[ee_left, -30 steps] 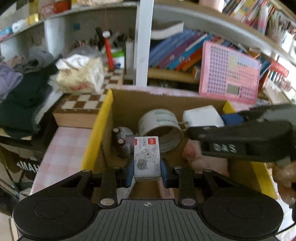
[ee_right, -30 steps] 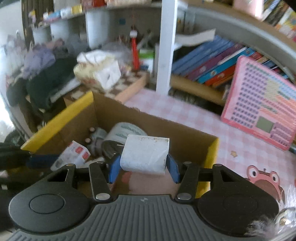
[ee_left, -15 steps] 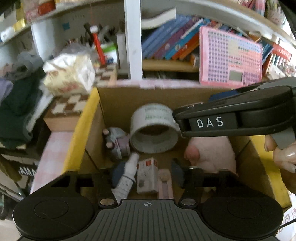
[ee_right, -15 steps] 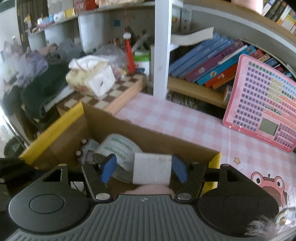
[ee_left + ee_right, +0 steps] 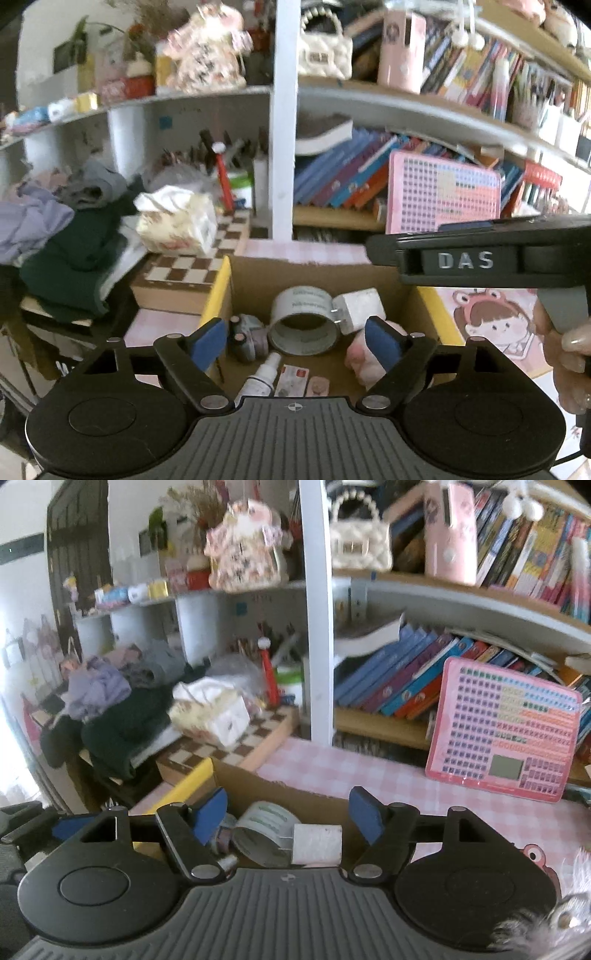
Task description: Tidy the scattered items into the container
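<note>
At the far left, a pile of dark green and purple clothes (image 5: 62, 254) sits on a low shelf. Next to it, a soft white and yellow pack of tissues (image 5: 177, 225) rests on a brown and white checkered wooden board (image 5: 184, 273). Just beside the board stands the open brown cardboard box with yellow edges (image 5: 218, 291), on a pink checked tablecloth (image 5: 332, 771).

The left gripper (image 5: 295, 341) hangs over the box. Its blue pads are far apart and have just been opening, with nothing between them. Below it, inside the box, lie a small grey toy car (image 5: 249, 336), a big grey roll of tape (image 5: 303, 321), a white square plug block (image 5: 358, 306), a little white spray bottle (image 5: 260, 380), a small white and red card packet (image 5: 291, 380) and a soft pink toy (image 5: 360, 360).

The right gripper (image 5: 288, 818) also hangs over the box. Its blue pads have just been opening too, and they hold nothing. The white plug block lies in the box below, touching the tape roll.

To the right, a pink plastic learning board with rows of small buttons (image 5: 506, 731) leans against a row of books (image 5: 399, 679). A hand (image 5: 569, 354) holds the right gripper's handle.
</note>
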`<state>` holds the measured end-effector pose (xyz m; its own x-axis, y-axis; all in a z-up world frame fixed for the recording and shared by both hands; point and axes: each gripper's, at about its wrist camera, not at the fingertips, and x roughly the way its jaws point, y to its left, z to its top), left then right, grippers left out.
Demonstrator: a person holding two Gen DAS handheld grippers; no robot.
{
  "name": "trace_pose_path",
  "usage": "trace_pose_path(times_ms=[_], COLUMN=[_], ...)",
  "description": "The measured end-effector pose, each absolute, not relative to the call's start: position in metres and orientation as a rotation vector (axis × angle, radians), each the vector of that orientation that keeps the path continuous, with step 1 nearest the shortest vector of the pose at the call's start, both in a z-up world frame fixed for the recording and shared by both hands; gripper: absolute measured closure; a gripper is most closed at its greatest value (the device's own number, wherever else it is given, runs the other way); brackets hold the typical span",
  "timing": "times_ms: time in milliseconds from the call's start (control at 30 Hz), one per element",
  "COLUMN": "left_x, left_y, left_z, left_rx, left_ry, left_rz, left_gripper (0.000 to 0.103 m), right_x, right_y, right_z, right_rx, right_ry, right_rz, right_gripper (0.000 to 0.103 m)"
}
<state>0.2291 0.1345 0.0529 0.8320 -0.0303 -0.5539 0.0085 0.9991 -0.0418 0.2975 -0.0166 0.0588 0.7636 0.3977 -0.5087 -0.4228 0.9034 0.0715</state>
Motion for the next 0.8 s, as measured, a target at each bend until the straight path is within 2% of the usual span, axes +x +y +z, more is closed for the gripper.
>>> trace_pose_path(times_ms=[333, 800], left_x=[0.163, 0.063], left_y=[0.154, 0.137], left_z=[0.073, 0.052], left_rx=[-0.098, -0.073], left_ry=[0.51, 0.511], left_rz=[0.023, -0.005], left_gripper=[0.014, 0.012], right_x=[0.226, 0.089], right_y=[-0.045, -0.079], right_z=[0.072, 0.037], right_rx=[0.006, 0.005], right_ry=[0.456, 0.472], right_rz=[0.374, 0.186], right_gripper=[0.029, 0.026])
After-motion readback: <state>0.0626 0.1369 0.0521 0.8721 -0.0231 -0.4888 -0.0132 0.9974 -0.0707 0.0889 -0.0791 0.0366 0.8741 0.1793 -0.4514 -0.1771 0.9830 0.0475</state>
